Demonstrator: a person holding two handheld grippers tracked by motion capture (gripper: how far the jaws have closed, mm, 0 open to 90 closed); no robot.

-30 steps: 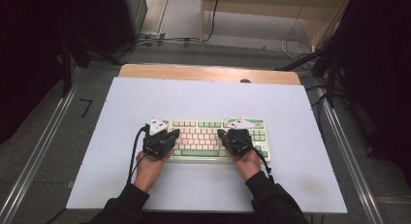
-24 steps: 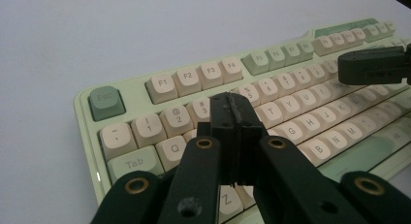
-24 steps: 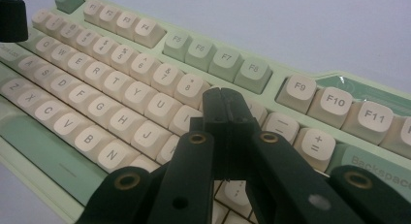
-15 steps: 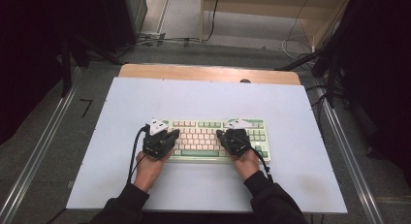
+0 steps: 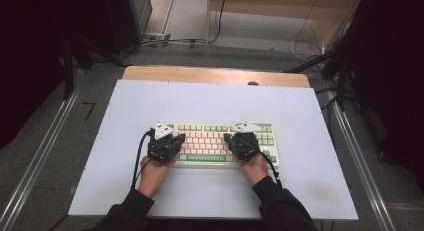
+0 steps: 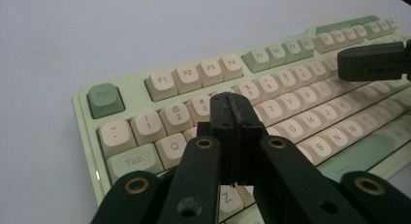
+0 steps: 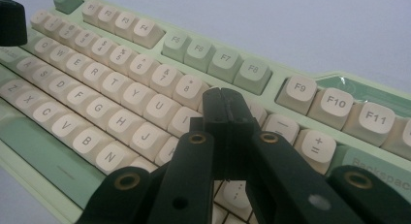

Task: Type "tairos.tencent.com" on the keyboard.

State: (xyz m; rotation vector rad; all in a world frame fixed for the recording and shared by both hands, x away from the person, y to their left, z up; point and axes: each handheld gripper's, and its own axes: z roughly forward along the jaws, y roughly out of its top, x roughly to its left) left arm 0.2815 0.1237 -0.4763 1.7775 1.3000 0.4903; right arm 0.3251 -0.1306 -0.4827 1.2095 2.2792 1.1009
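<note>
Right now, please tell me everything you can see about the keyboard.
The keyboard is pale green with cream keycaps, looking like plastic; green Esc, some F keys and space bar. It lies flat on the white table, near the person's edge. The left hand-held gripper and right hand-held gripper, both shut, are poised over its keys.

The keyboard (image 5: 220, 141) lies flat, long side across, directly under both tongs: pale green case, cream letter keys, green Esc, spacebar and a green block of function keys. The left tongs (image 5: 177, 139) hover closed above its Q-W-E end, the right tongs (image 5: 229, 139) closed above the keys near 9 and 0.
</note>
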